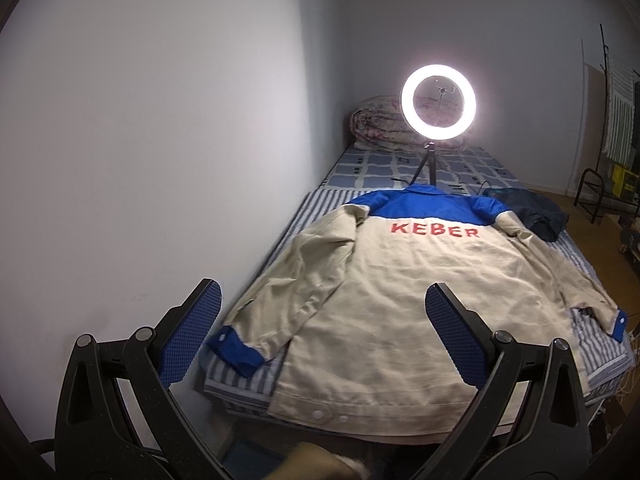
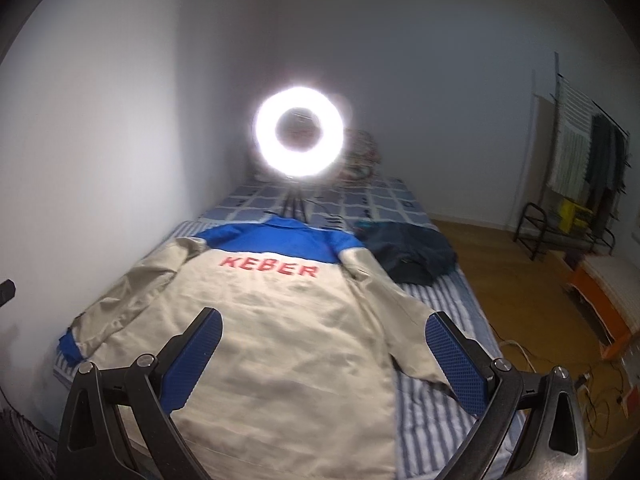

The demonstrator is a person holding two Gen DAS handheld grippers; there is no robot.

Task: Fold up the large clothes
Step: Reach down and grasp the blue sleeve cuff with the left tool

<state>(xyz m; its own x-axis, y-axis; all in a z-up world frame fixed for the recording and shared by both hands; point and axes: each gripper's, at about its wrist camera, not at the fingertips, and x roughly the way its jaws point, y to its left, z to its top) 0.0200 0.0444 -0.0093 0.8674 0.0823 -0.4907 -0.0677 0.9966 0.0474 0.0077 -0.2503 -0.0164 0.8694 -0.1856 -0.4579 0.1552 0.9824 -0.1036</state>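
A beige work jacket [image 1: 392, 280] with a blue yoke, blue cuffs and red "KEBER" lettering lies back-up and spread flat on the bed, sleeves out to both sides. It also shows in the right wrist view [image 2: 280, 320]. My left gripper [image 1: 320, 320] is open and empty, held above the jacket's hem near the left sleeve cuff [image 1: 236, 346]. My right gripper [image 2: 320, 344] is open and empty above the jacket's lower right part, near the right sleeve [image 2: 404, 332].
The bed [image 1: 600, 344] has a striped sheet and stands against a white wall [image 1: 160, 160] on the left. A lit ring light [image 1: 439, 96] on a tripod stands at the bed's far end before a rolled quilt [image 1: 376, 124]. A dark garment [image 2: 412, 256] lies beside the jacket. Wooden floor [image 2: 520, 300] with cables and racks is on the right.
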